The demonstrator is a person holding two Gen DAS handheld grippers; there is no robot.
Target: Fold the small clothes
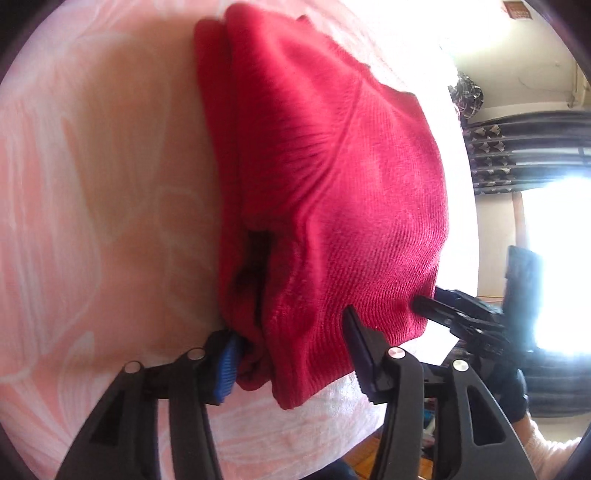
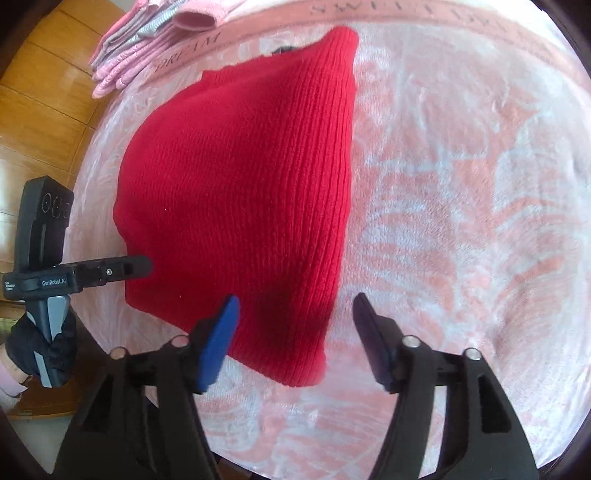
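Closest to the right wrist camera, the right tongs (image 2: 293, 332) stand wide open with nothing between them: the blue pad (image 2: 218, 343) sits over the near corner of the red knit sweater (image 2: 243, 192), the other finger is out over bare blanket. In the left wrist view the left tongs (image 1: 291, 354) are open too, and the near end of the sweater (image 1: 325, 206) bunches up in the gap. The blue pad (image 1: 227, 365) touches the fabric on one side; I can't tell if the other finger actually presses on it, so no clear pinch.

The sweater lies folded on a pink and white fleece blanket (image 2: 461, 221) with a leafy pattern. From the right camera its long axis runs from the wide near edge by the tongs away to a narrow tip pointing at the blanket's lettered border (image 2: 424, 9). It's bright red, ribbed, with the ribs running along that long axis. In the left view you can see layers stacked at the near end with a dark gap between them.

On the left side of the right view, a gloved hand (image 2: 44, 347) holds the left gripper's handle, and its tip touches the sweater's left edge. Farther back, a stack of folded pink clothes (image 2: 144, 44) sits on the blanket's far corner, apart from the sweater. Beyond that there's wood panelling (image 2: 44, 92).
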